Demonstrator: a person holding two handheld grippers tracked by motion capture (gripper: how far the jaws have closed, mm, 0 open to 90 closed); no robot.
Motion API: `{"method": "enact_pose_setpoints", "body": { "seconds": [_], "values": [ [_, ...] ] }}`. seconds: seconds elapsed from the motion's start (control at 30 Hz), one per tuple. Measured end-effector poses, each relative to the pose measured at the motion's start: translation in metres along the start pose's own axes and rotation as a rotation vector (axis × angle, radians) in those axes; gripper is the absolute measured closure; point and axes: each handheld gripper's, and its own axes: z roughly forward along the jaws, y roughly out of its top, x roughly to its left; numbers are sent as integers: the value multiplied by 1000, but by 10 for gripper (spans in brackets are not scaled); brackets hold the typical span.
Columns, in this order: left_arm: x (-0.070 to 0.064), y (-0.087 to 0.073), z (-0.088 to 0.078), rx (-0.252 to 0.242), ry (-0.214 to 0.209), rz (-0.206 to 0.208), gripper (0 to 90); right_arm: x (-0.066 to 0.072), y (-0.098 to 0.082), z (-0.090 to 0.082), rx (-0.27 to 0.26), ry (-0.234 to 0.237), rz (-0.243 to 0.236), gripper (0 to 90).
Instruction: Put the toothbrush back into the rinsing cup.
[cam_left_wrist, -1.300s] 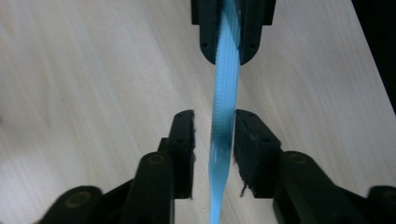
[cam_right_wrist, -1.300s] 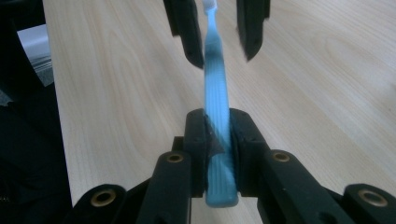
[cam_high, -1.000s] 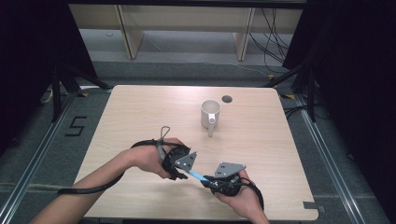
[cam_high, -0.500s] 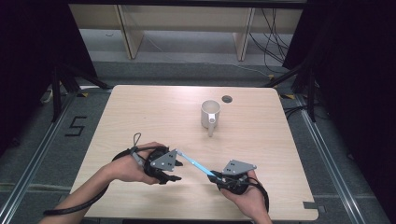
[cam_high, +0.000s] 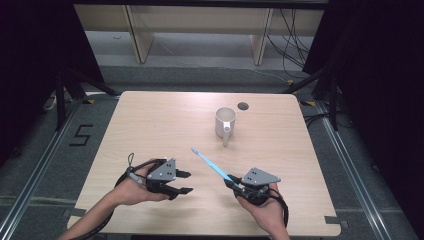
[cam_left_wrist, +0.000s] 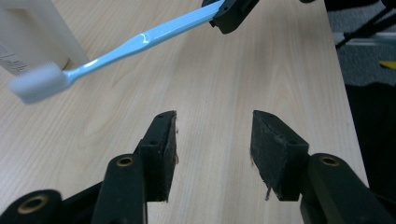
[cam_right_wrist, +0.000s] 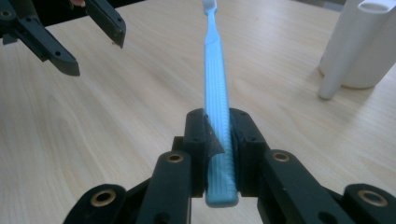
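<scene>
From the high view, the right gripper (cam_high: 234, 183) pinches the light-blue plastic toothbrush (cam_high: 210, 164) by its tail above the pale wooden desk (cam_high: 150, 120), so it may pivot short of the white ceramic mug (cam_high: 225, 122); the left gripper view shows the left gripper (cam_left_wrist: 212, 140), which gripped it earlier, with jaws released, having just been opening, empty.

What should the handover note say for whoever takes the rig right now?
Right gripper: shut on the butt end of the blue toothbrush, bristle end aimed up-table toward the white mug.
Left gripper: open, nothing between the jaws, which have just been opening; it sits apart from the brush, at its left.
Done: toothbrush is in the right gripper alone.
Left, probably: carry the brush to the mug, which stands upright mid-table, and drop it in.
</scene>
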Motion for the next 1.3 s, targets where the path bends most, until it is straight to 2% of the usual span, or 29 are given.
{"method": "enact_pose_setpoints", "body": {
  "seconds": [0.03, 0.07, 0.1, 0.17, 0.2, 0.23, 0.27, 0.33, 0.4, 0.47, 0.5, 0.57, 0.6, 0.63, 0.67, 0.7, 0.77, 0.9, 0.93, 0.97, 1.07, 1.1, 1.17, 1.23, 1.27, 1.3],
  "values": [
    [1, -1, 0, -19, -3, -12, 495, 1, 1, -1, -2, 2, 22, 790],
    [1, -2, 1, -48, 8, -33, 493, -1, 2, -1, -20, -8, -14, 790],
    [1, -3, 2, -62, 10, -51, 491, -1, 3, -1, -24, -8, 0, 790],
    [1, -5, 2, -73, 16, -53, 487, -1, 4, -1, -50, -21, 4, 790],
    [1, -5, 3, -79, 19, -60, 486, -2, 5, -1, -60, -35, -23, 790],
    [2, -6, 3, -80, 19, -64, 483, -2, 6, -1, -68, -31, -11, 790],
    [2, -6, 4, -103, 20, -82, 479, -1, 6, -1, -66, -29, 2, 790],
    [3, -7, 5, -114, 27, -107, 466, -1, 8, -1, -88, -45, -13, 790],
    [4, -8, 7, -139, 31, -127, 455, 1, 9, -1, -89, -37, -1, 791],
    [5, -9, 7, -156, 46, -156, 447, 1, 10, 0, -128, -60, -12, 790],
    [6, -9, 7, -161, 49, -164, 441, 1, 11, -1, -127, -54, -24, 790],
    [7, -8, 7, -190, 57, -195, 431, 2, 12, 0, -134, -39, 2, 790],
    [8, -8, 7, -209, 56, -211, 427, 1, 12, -1, -138, -56, -21, 790],
    [9, -8, 7, -227, 53, -227, 422, 3, 12, -1, -133, -54, -3, 790],
    [10, -7, 7, -240, 53, -239, 418, 2, 13, -2, -144, -63, -13, 790],
    [10, -6, 6, -241, 60, -251, 413, 0, 13, -1, -162, -77, -39, 790],
    [12, -4, 7, -262, 62, -265, 392, 1, 14, -1, -170, -73, -17, 790],
    [13, 0, 8, -291, 59, -298, 359, 2, 15, -1, -188, -80, -18, 790],
    [14, 1, 9, -303, 57, -305, 352, 1, 16, -1, -197, -85, -40, 790],
    [15, 1, 11, -320, 48, -318, 347, 2, 16, -1, -193, -83, -27, 790],
    [17, 3, 11, -323, 59, -346, 332, 4, 17, 1, -215, -64, -10, 790],
    [18, 4, 12, -337, 51, -354, 328, 3, 18, -1, -206, -81, -28, 790],
    [20, 5, 13, -340, 56, -372, 327, 3, 19, 0, -217, -79, -32, 790],
    [22, 7, 15, -368, 43, -392, 327, 5, 19, 1, -220, -70, -19, 790],
    [22, 8, 15, -361, 50, -404, 327, 5, 19, 2, -231, -68, -19, 790],
    [23, 9, 16, -368, 47, -411, 327, 5, 19, 2, -227, -87, -31, 790]
  ]
}}
